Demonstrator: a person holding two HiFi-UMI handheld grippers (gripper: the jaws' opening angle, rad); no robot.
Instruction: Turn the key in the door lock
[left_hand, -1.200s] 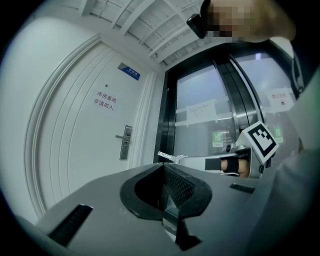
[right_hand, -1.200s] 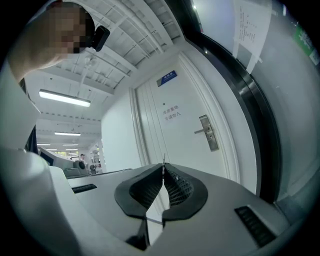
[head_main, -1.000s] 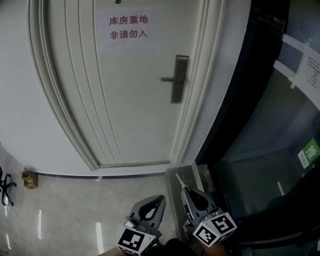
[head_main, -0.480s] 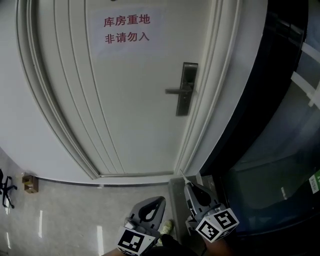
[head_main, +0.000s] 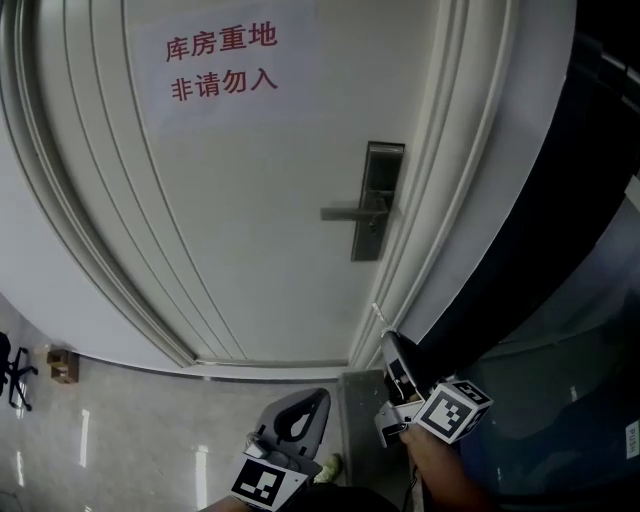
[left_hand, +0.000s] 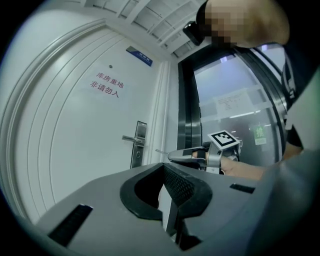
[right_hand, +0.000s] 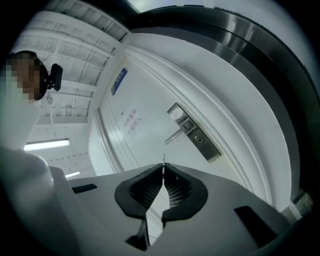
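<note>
From the head view, a white door fills most of the frame, with a sign in red characters high on it and a metal lock plate with a lever handle near its right edge. The left gripper sits low over the grey floor, well apart from the door hardware. The right gripper is raised beside the door frame, and the thin key sticks out of its tip below the lock plate without touching it. In the left gripper view, the dark ribbed fingers are pressed together at their tips with nothing between them. Beyond them are the lock plate and, to its right, the right gripper with its marker cube (a hand is just behind it). In the right gripper view, the fingers are clamped narrow on the key, whose slim blade stands up just past their tips. Ahead, clear of the blade, lie the lock plate, its lever handle and the small keyhole under the handle.
</note>
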